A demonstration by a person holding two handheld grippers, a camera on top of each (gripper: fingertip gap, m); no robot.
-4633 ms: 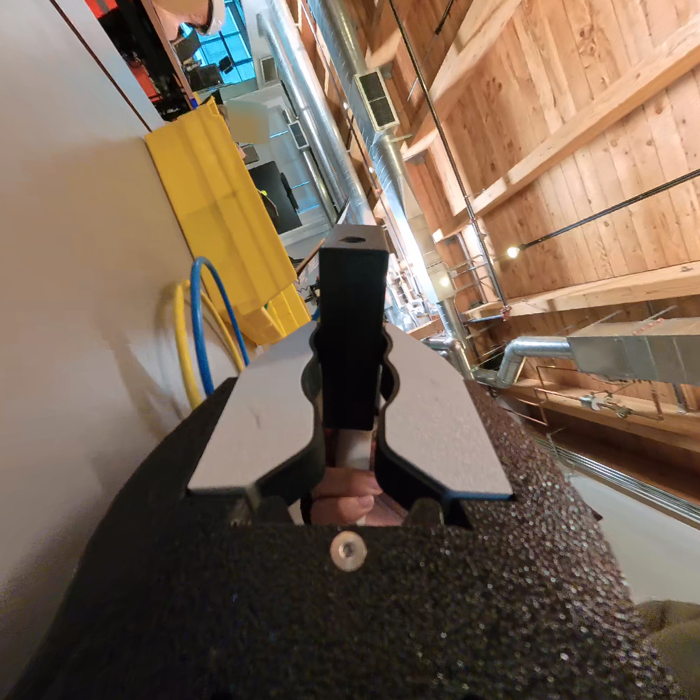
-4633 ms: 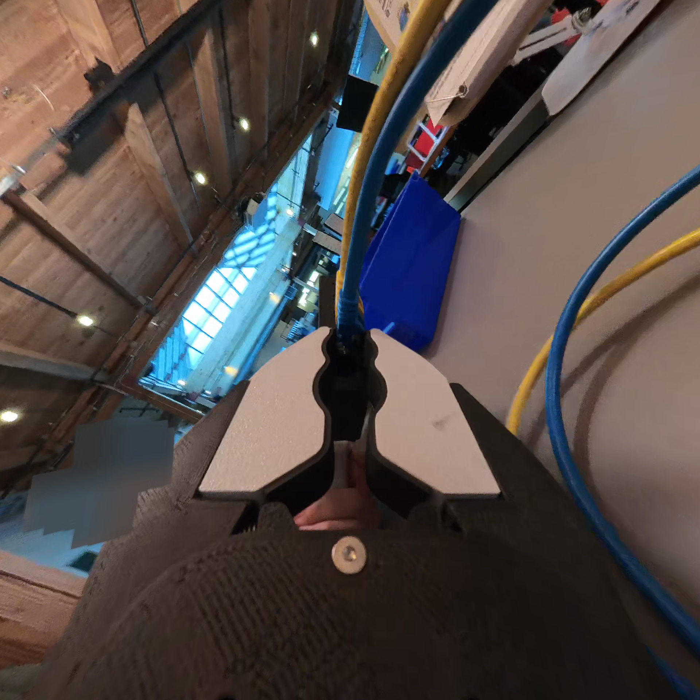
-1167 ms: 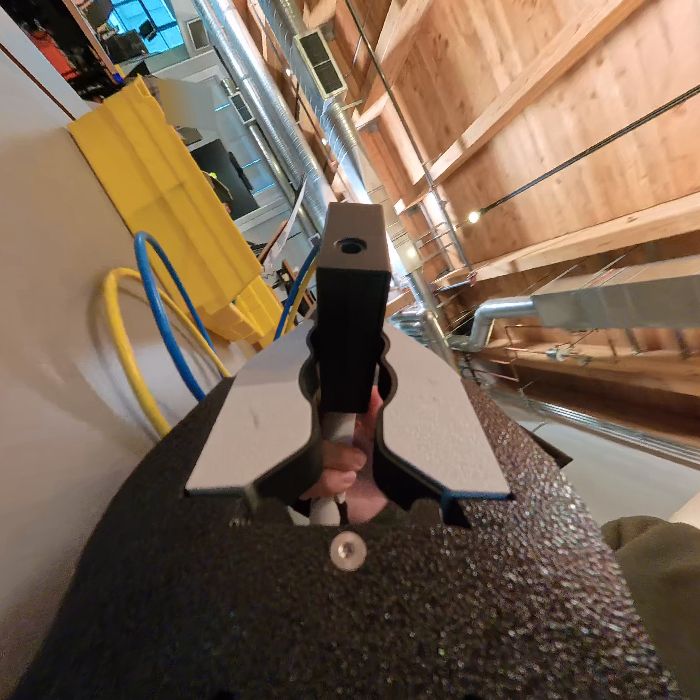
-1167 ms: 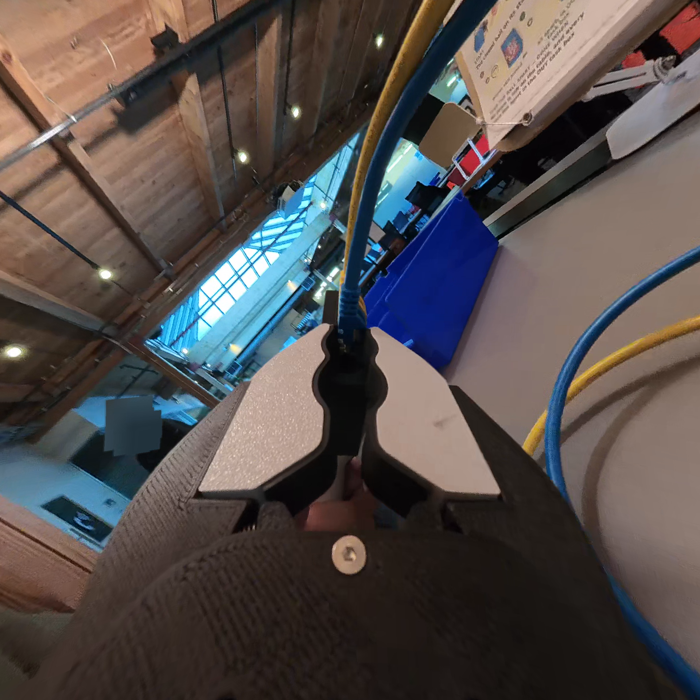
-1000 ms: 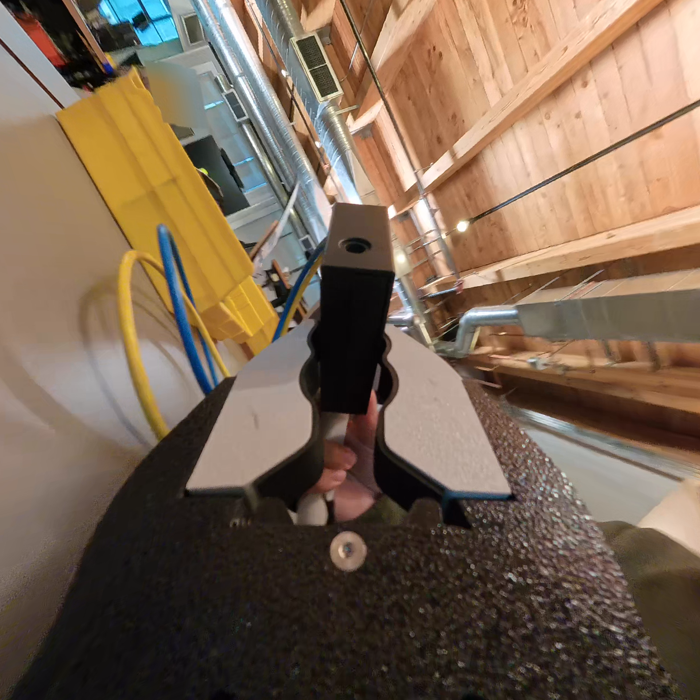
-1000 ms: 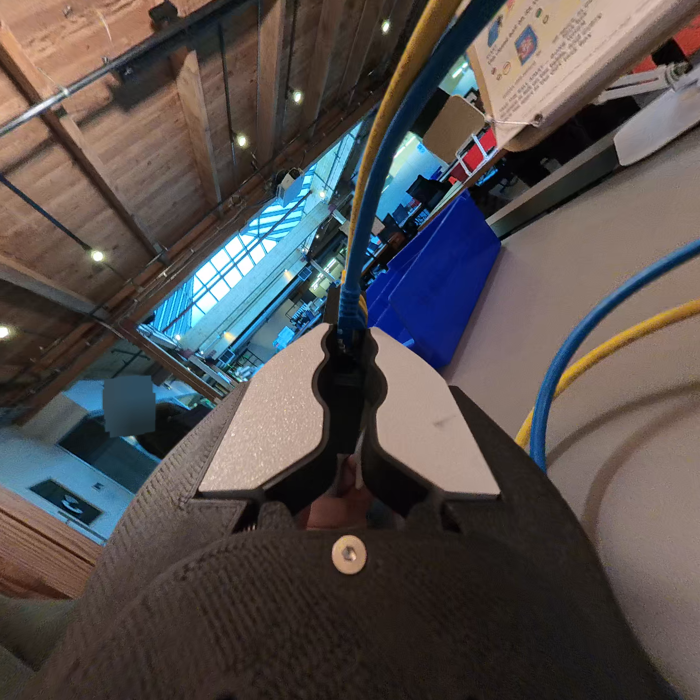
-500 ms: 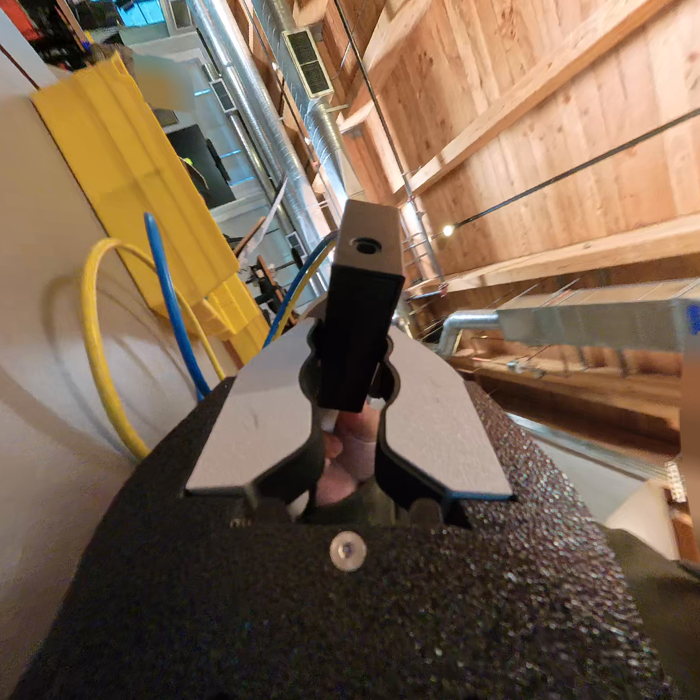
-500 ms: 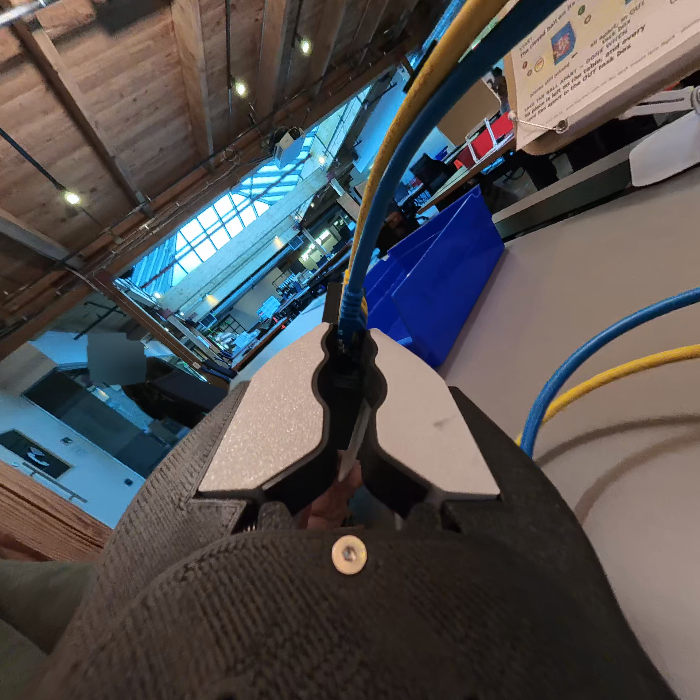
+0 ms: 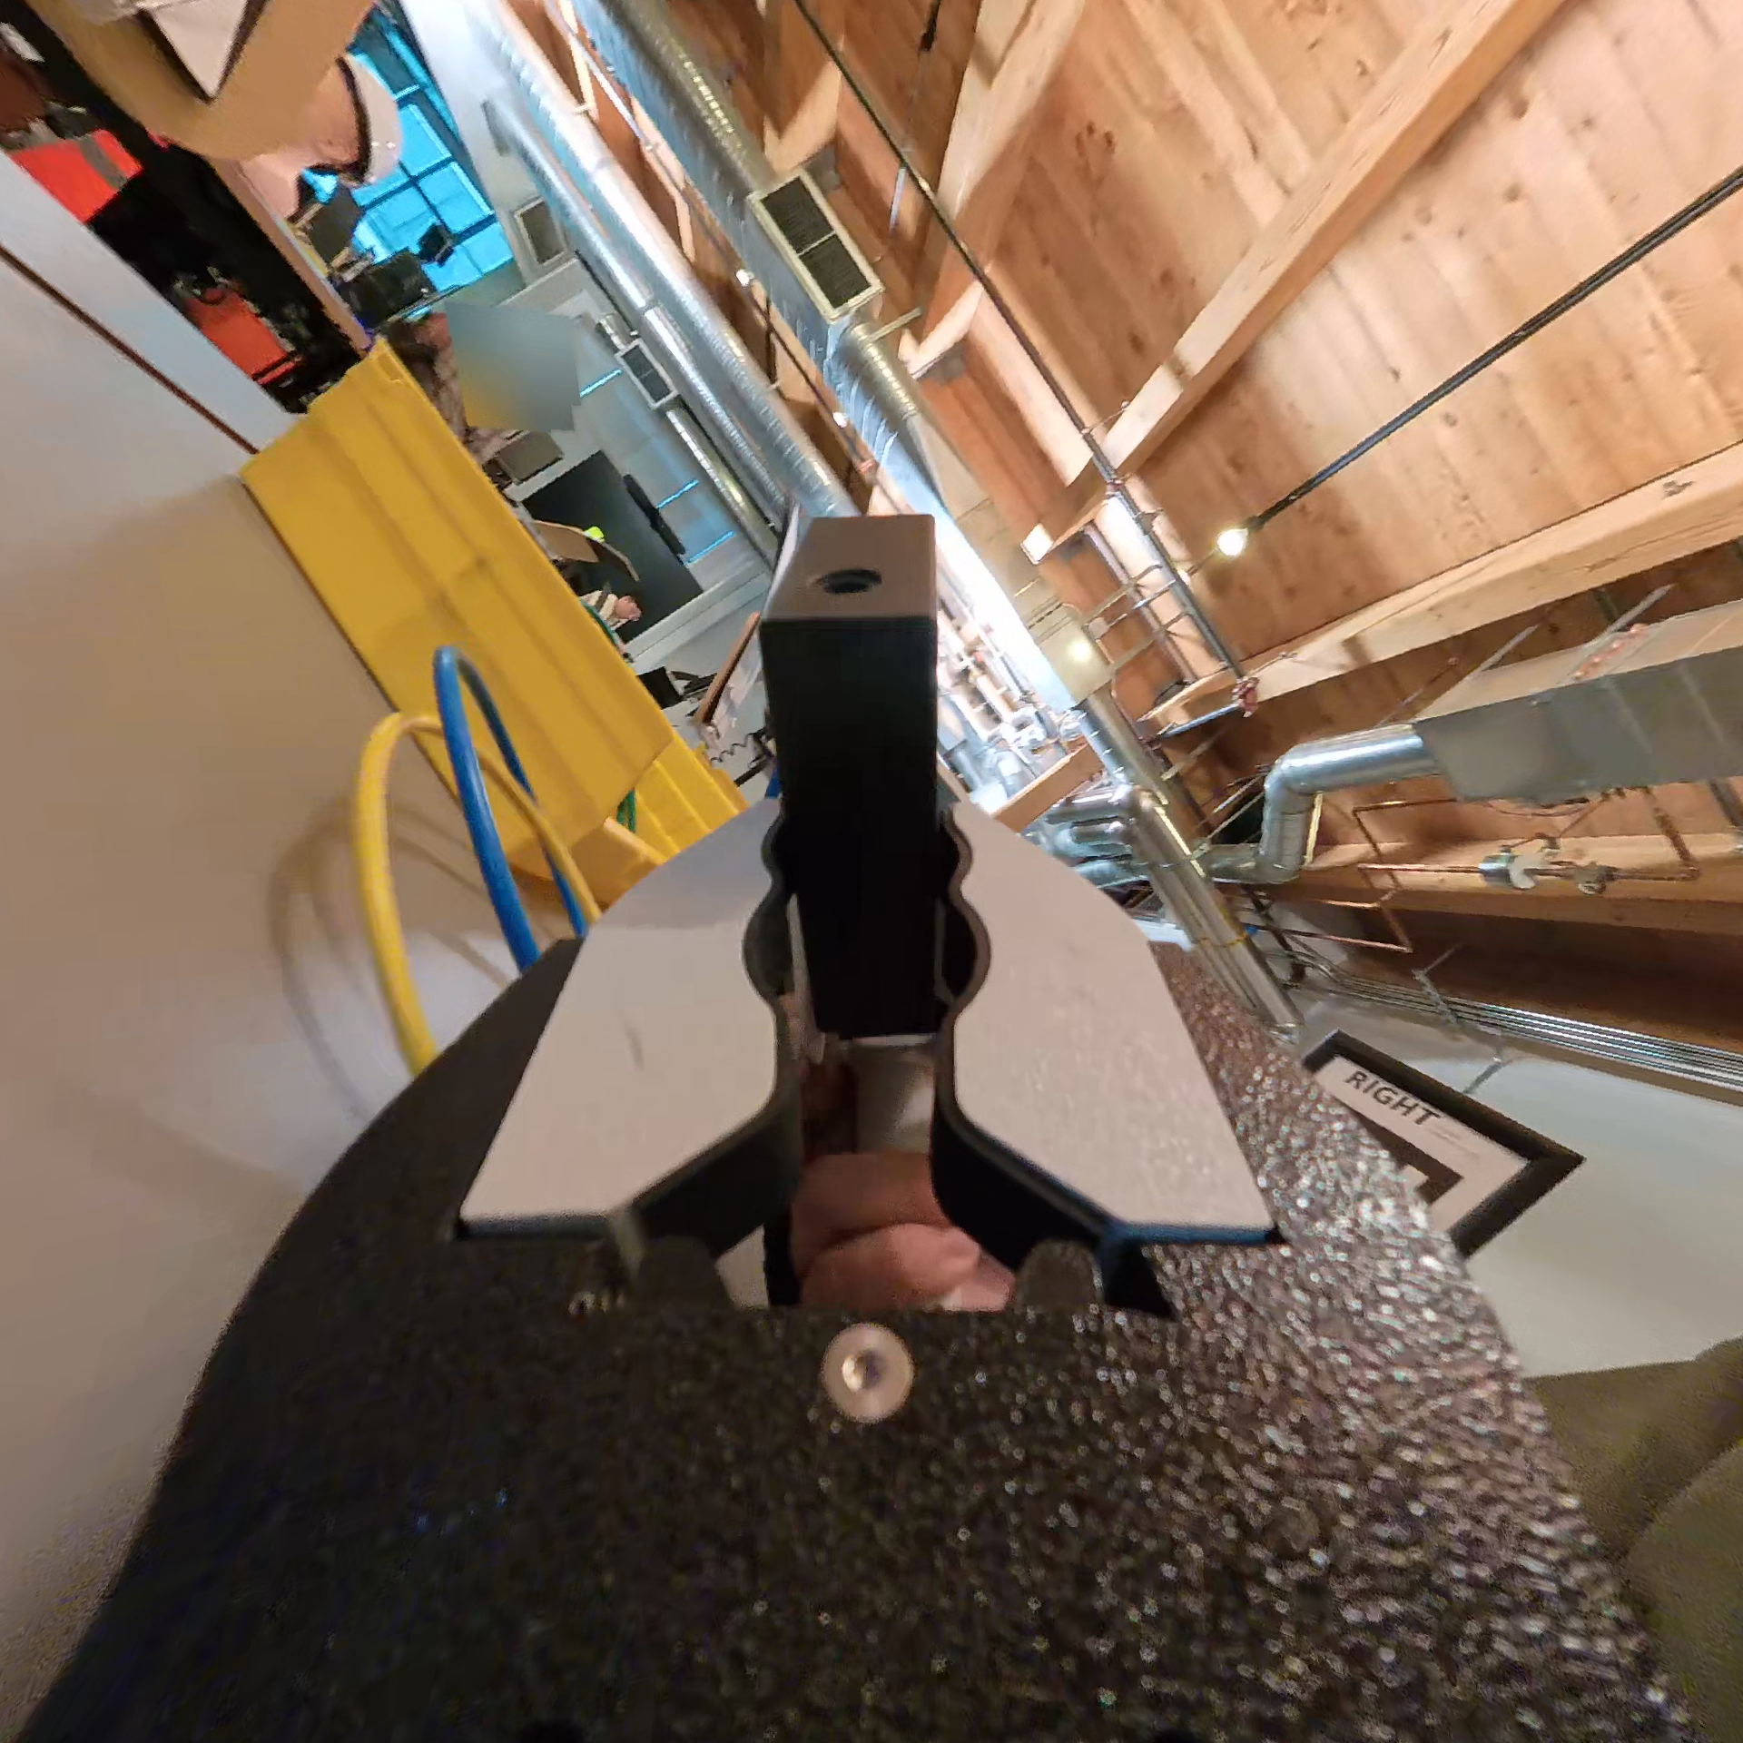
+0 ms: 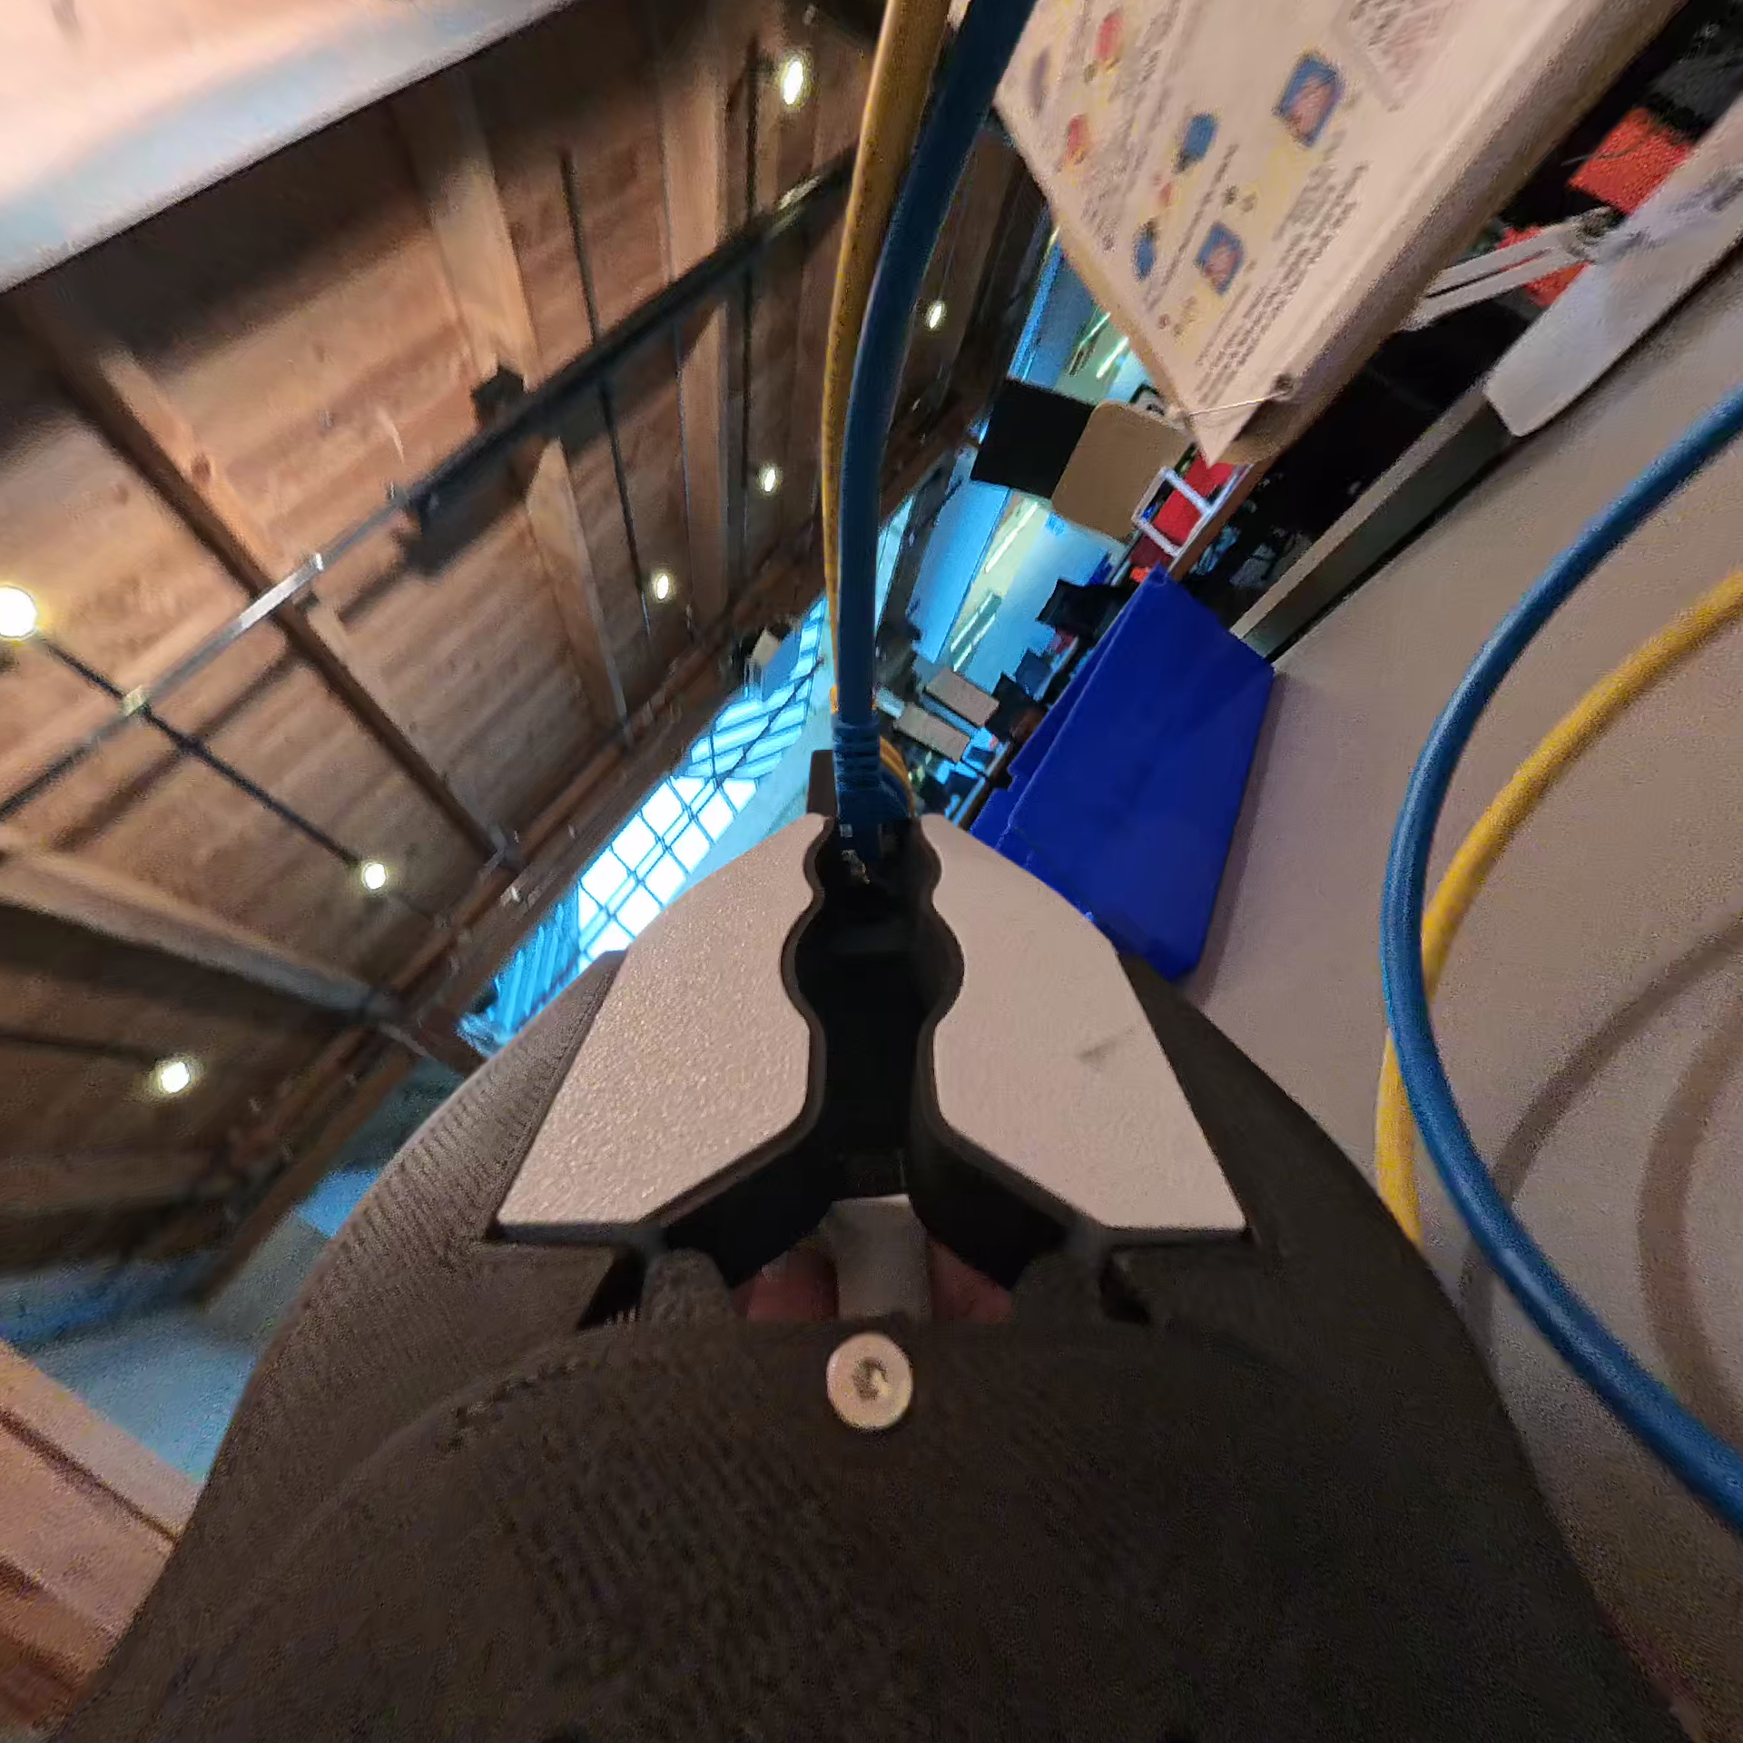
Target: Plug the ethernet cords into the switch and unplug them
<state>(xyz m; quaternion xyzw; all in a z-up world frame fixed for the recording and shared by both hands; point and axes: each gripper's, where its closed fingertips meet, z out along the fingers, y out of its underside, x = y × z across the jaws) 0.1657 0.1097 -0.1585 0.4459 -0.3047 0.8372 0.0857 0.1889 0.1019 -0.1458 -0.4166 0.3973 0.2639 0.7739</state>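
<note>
In the left wrist view my left gripper (image 9: 858, 830) is shut on the black box-shaped switch (image 9: 854, 755), held upright with its end face and round hole pointing away. A blue cord (image 9: 472, 802) and a yellow cord (image 9: 382, 896) loop over the pale table to the left. In the right wrist view my right gripper (image 10: 872, 830) is shut on the plug end of the blue cord (image 10: 860, 566), which rises straight up. The yellow cord (image 10: 839, 377) runs beside it, its plug just behind. A black part shows between the jaws; I cannot tell if the plug is seated.
A yellow bin (image 9: 453, 604) stands on the table's left and a blue bin (image 10: 1132, 783) on its right. A printed sheet (image 10: 1254, 170) hangs at the upper right. A framed card (image 9: 1415, 1132) lies by the left gripper. Both cords loop across the table (image 10: 1603, 943).
Both views have swung and tilted while both grippers stay shut. The left gripper turned with the switch, so the yellow bin shifted right. The cord loop now bulges closer in the right view.
</note>
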